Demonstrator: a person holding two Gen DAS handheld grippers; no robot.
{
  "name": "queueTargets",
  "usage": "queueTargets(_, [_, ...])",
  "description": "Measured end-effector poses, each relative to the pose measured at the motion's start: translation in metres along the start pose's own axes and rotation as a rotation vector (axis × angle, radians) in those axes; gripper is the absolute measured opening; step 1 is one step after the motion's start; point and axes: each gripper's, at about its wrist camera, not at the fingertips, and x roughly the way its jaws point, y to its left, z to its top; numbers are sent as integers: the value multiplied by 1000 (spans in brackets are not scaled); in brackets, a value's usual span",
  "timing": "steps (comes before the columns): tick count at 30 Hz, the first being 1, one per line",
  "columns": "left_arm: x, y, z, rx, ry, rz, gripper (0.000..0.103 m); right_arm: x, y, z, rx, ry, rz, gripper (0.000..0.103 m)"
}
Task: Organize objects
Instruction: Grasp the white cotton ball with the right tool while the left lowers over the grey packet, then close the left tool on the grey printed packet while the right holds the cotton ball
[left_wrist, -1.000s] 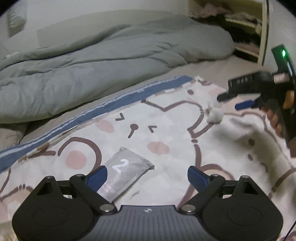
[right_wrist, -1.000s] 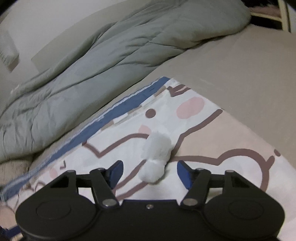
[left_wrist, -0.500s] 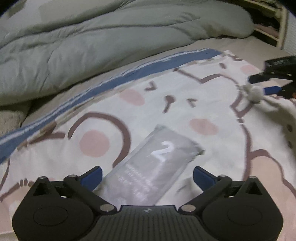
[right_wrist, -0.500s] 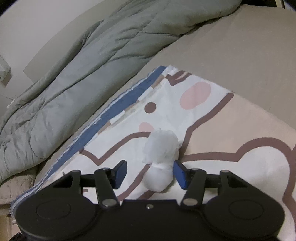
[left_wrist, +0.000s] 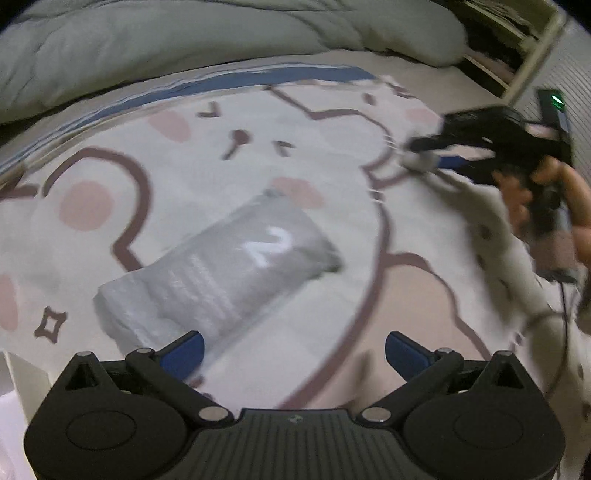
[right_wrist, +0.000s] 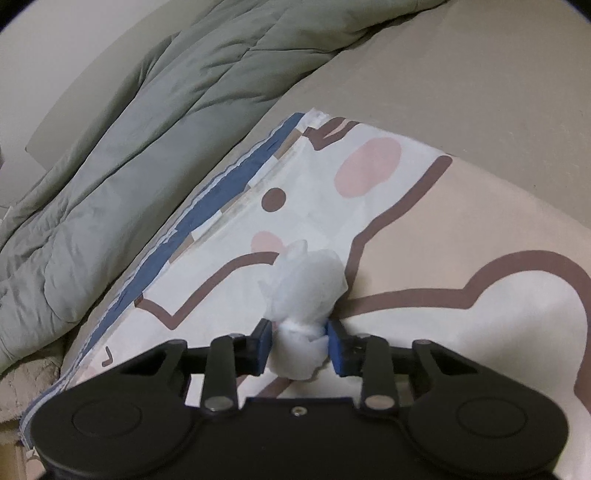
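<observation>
Between the blue pads of the right gripper (right_wrist: 298, 345) sits a crumpled white tissue wad (right_wrist: 304, 291); jaws closing, pads already pressing its lower lobe on both sides, upper lobe bulging out ahead of the fingertips; the wad's underside meets the cartoon-print bedsheet with brown outlines and pink spots (right_wrist: 424, 321), lifted or not, cannot tell. From the left wrist view the same gripper (left_wrist: 424, 155) is seen side-on at far right, held by a person's hand (left_wrist: 543, 199), wad (left_wrist: 419, 159) a pale blur at its tips.

Second item: flat grey plastic pouch with a white "2" (left_wrist: 229, 273) lying diagonally on the sheet, well apart from the wad; its near corner is just ahead of the left gripper (left_wrist: 293, 349)'s left pad; left jaws spread wide, nothing between them, pouch not touched as far as can be seen; view motion-blurred.

Further out: blue stripe along the sheet's far edge (right_wrist: 207, 210); beyond it plain beige bed surface (right_wrist: 461, 92); rumpled grey-green quilted duvet (right_wrist: 129, 147) piled along the far side; pale shelf unit (left_wrist: 517, 55) at top right of the left view.
</observation>
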Motion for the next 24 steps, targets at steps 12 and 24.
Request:
queueTargets(12, [5, 15, 44, 32, -116, 222, 103, 0, 1, -3, -16, 19, 9, 30])
queueTargets(24, [24, 62, 41, -281, -40, 83, 103, 7, 2, -4, -31, 29, 32, 30])
